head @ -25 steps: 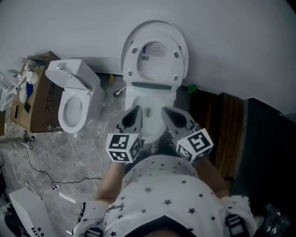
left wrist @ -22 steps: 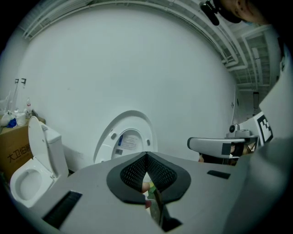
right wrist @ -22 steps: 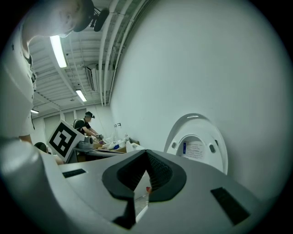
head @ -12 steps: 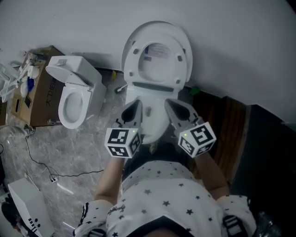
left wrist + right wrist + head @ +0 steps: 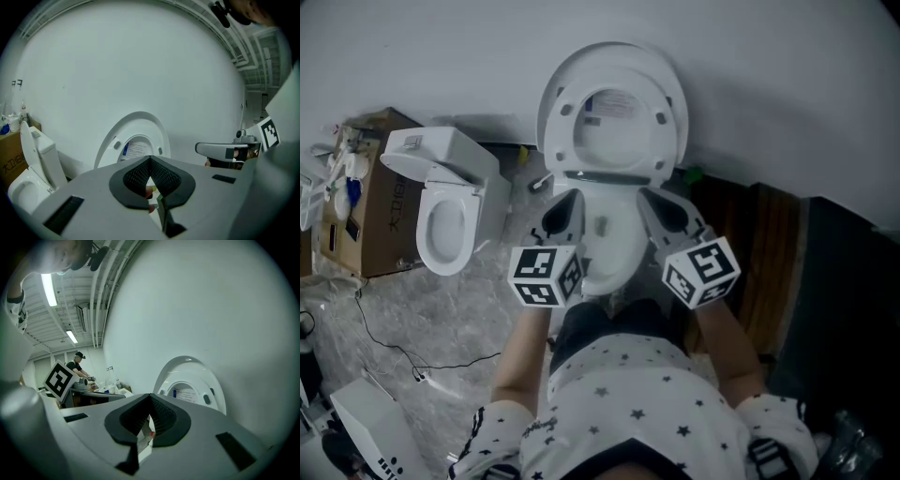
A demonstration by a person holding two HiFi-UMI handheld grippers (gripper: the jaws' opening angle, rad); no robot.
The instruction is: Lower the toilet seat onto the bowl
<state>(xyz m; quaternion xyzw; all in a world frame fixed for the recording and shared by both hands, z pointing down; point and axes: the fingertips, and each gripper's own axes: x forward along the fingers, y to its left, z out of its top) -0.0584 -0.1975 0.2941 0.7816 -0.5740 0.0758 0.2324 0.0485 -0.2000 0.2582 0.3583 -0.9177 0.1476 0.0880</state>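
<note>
Left gripper (image 5: 570,204) and right gripper (image 5: 653,201) have edged toward the upright toilet seat (image 5: 555,127), angled slightly downward, both closed and empty.

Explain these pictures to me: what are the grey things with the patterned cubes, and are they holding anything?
No robot: a person holds a grey two-jaw gripper, cube included, in each hand. The head view looks down from the person's head: the left gripper and right gripper point at a white ceramic toilet bowl whose white plastic seat stands raised against the wall. The two gripper views come from cameras riding on each gripper, looking along its jaws. Both pairs of jaws are shut, holding nothing. On the grey marbled floor stand a second white toilet and a brown cardboard box.
</note>
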